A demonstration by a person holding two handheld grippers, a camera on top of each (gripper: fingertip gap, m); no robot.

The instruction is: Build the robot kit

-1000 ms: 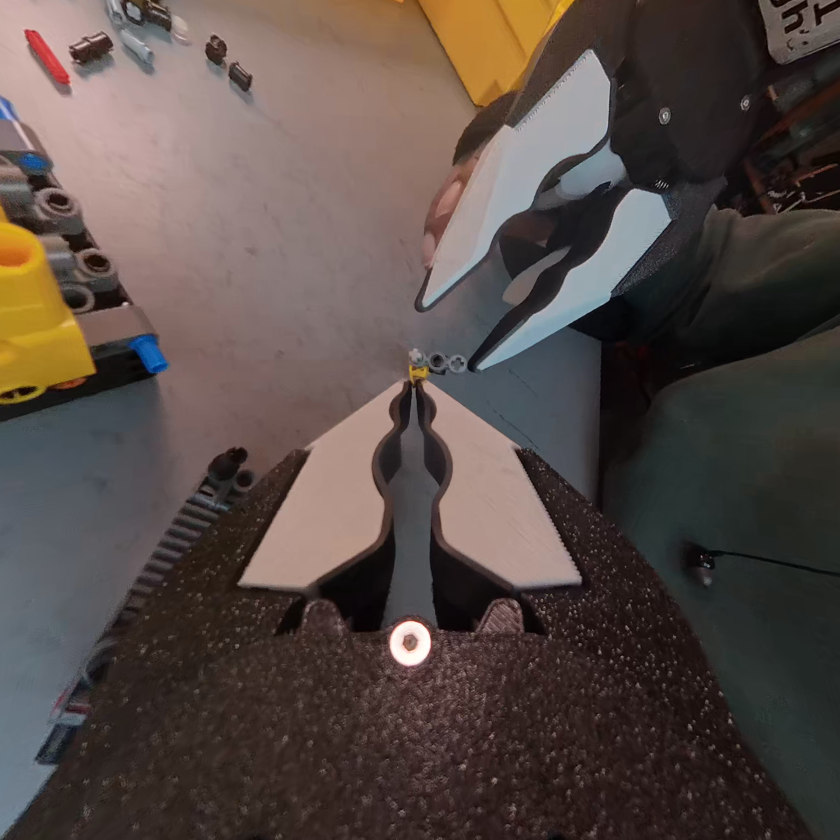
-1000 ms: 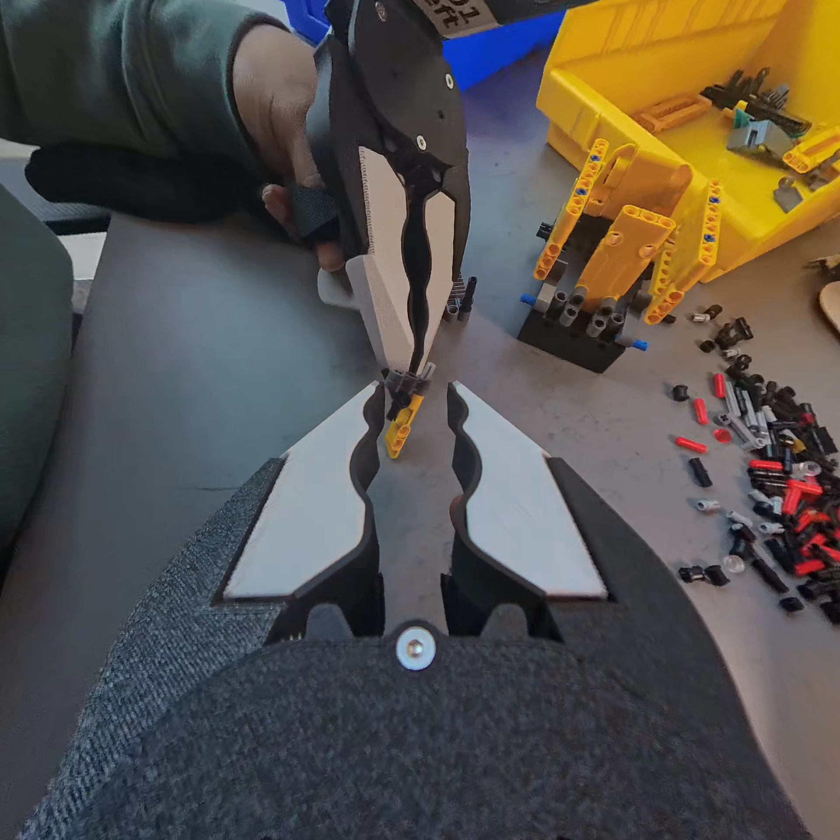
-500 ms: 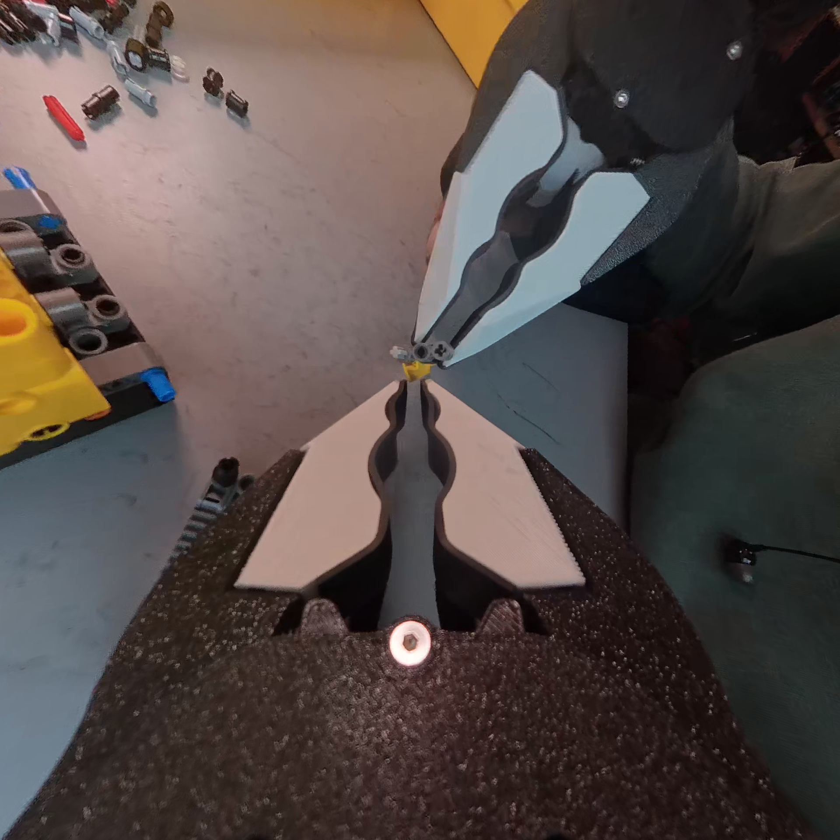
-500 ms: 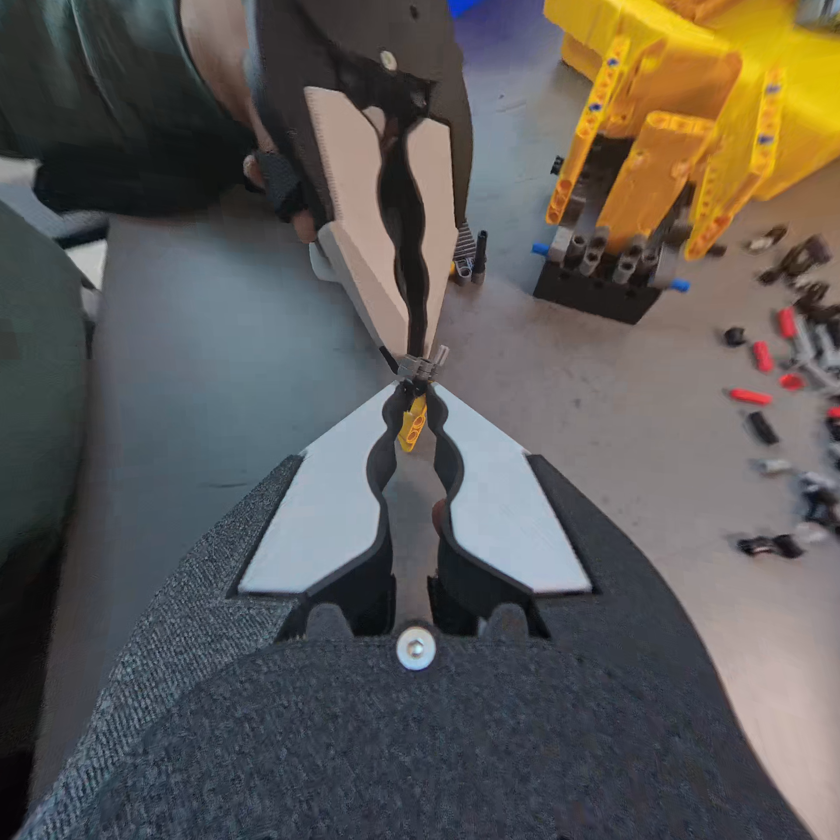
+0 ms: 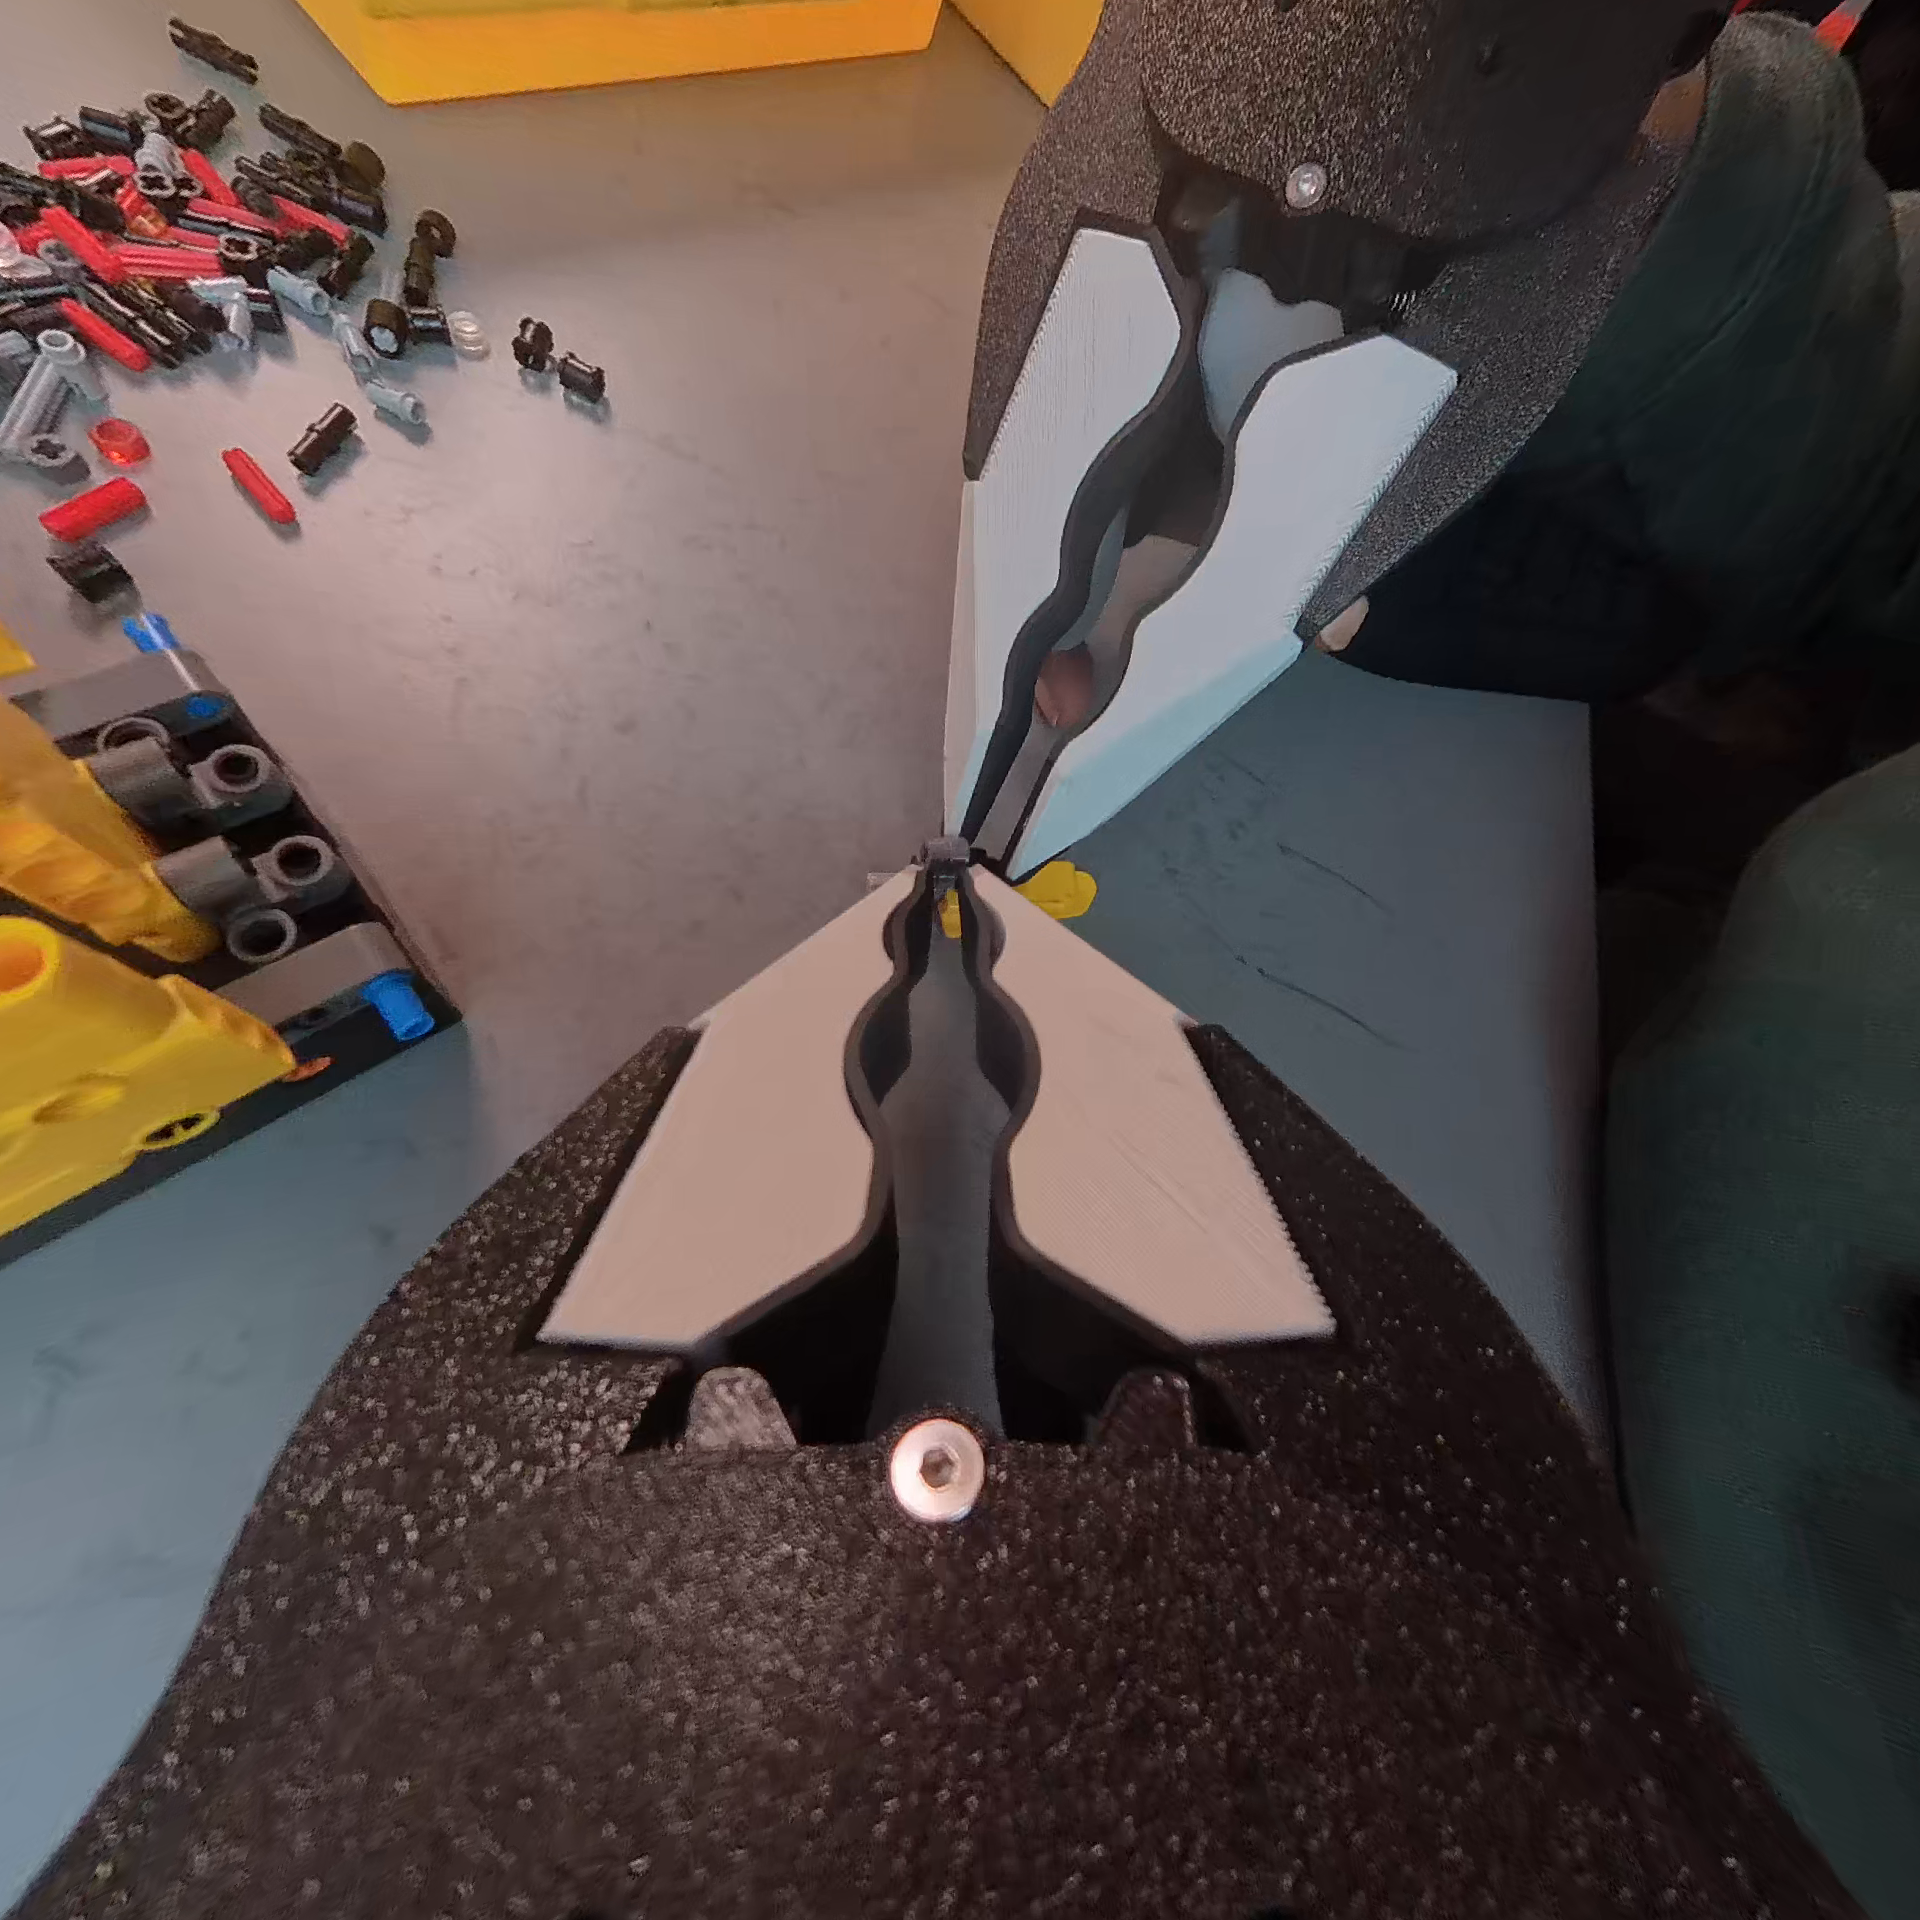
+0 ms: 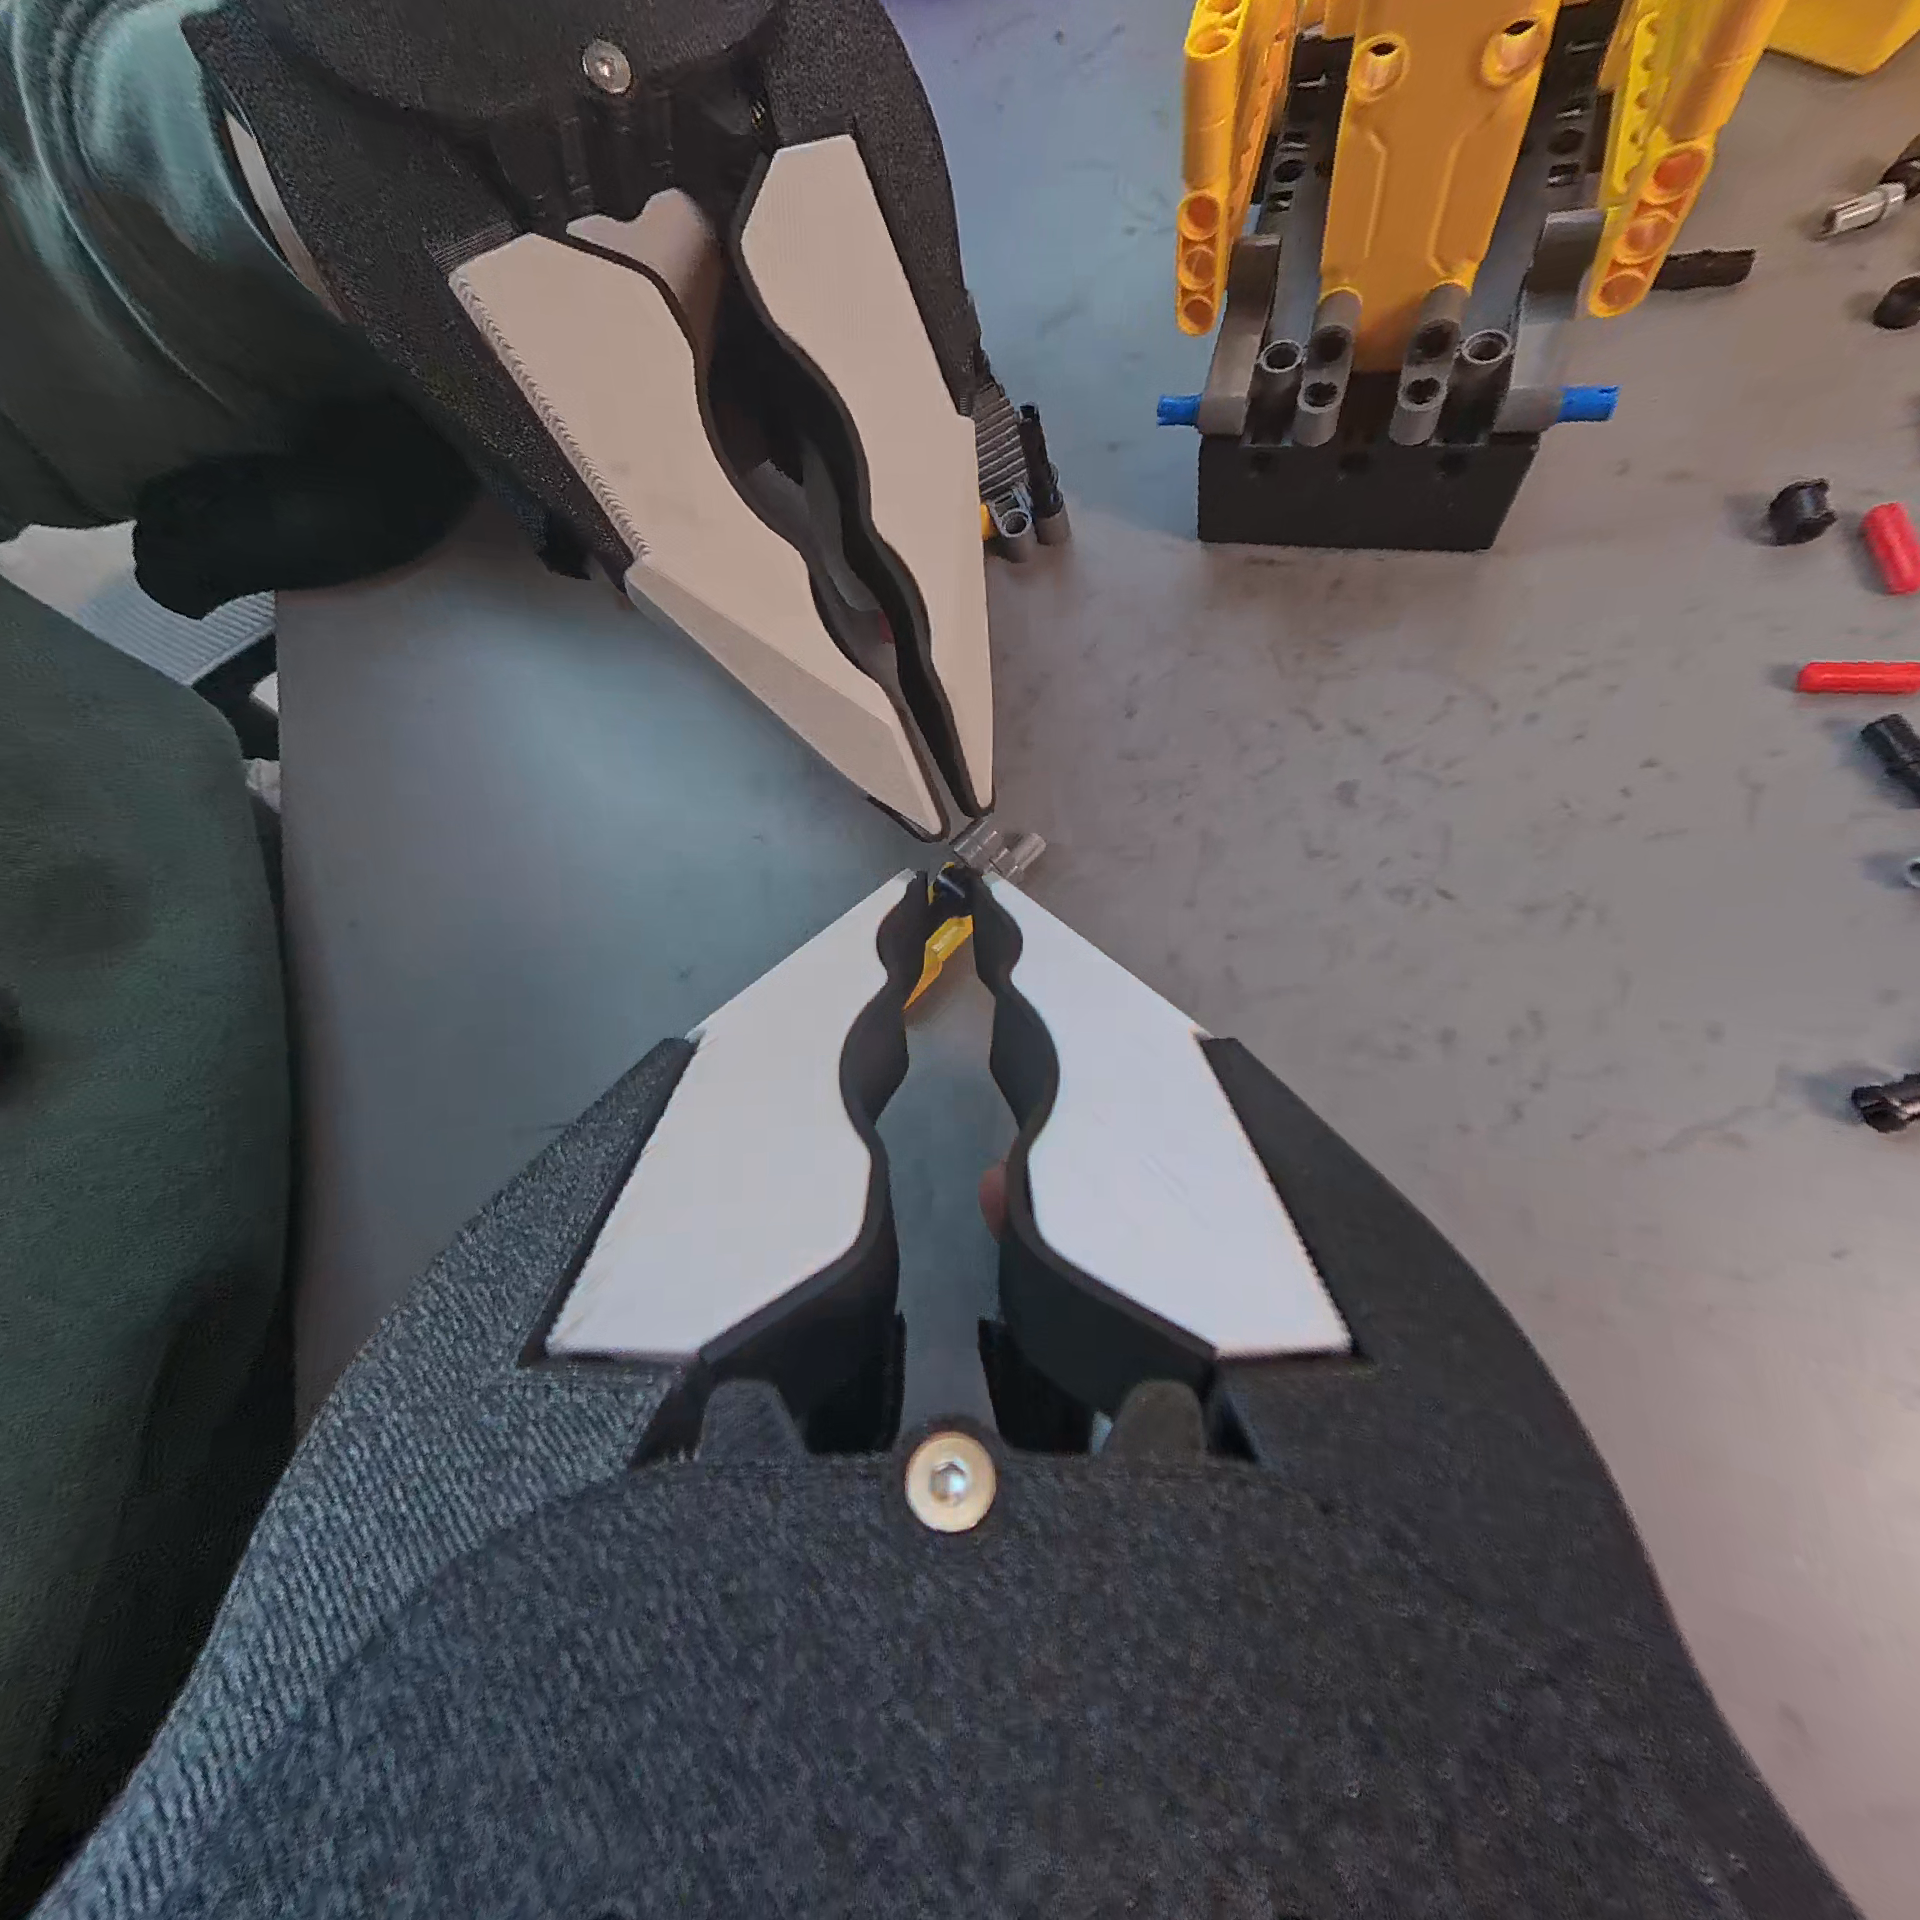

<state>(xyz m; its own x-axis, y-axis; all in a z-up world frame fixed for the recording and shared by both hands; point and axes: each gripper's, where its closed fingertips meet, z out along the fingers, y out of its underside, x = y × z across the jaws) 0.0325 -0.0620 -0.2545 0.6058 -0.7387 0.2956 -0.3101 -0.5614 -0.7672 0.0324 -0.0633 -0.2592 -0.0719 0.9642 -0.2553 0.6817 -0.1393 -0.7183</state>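
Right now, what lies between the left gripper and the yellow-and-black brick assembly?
Between left gripper and assembly, a dark toothed piece with small pins lies on the table; right wrist view shows it.

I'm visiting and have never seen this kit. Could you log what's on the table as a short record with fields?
left gripper: shut on a small grey connector
right gripper: shut on a small yellow piece
grippers: tip to tip above the table
surface: grey table
model: yellow and black block build
loose parts: red, black and grey pins
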